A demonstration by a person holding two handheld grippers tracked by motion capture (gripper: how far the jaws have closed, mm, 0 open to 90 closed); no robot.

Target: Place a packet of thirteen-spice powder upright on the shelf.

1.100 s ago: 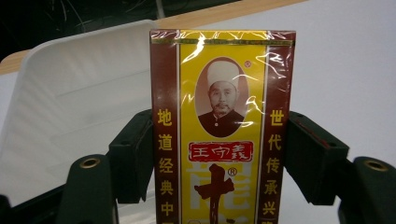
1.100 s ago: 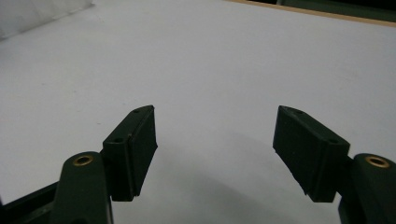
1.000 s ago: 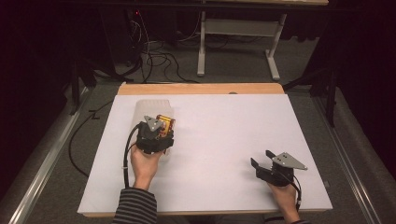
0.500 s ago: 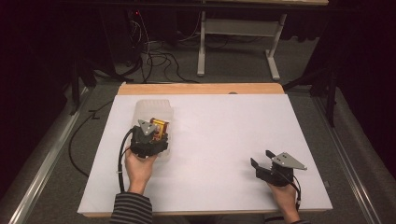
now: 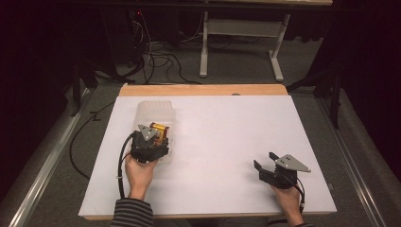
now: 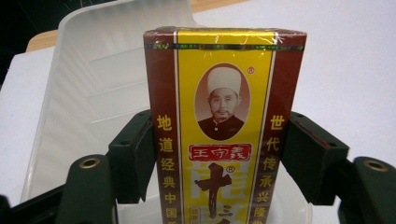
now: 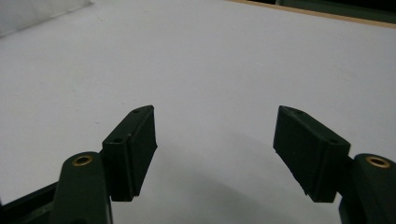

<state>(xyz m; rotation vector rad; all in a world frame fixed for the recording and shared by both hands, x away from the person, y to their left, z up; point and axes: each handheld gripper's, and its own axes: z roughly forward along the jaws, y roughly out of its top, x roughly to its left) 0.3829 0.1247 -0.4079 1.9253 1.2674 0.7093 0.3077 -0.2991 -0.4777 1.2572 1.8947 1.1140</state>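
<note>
On white table [image 5: 227,142]: clear tray [image 5: 156,113]; grey carpet [image 5: 236,66] beyond.

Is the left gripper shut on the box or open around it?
Shut on it: in the left gripper view both jaws of the left gripper press the sides of the yellow-and-brown box, held above the clear plastic bin.

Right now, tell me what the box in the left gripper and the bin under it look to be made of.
Box: seemingly printed cardboard under glossy clear film; glare streaks and a wrinkled sheen run along its top edge. Bin: translucent, milky plastic with a smooth, slightly matte finish; light passes through its moulded walls. Left gripper: clamped on the box's sides.
</note>
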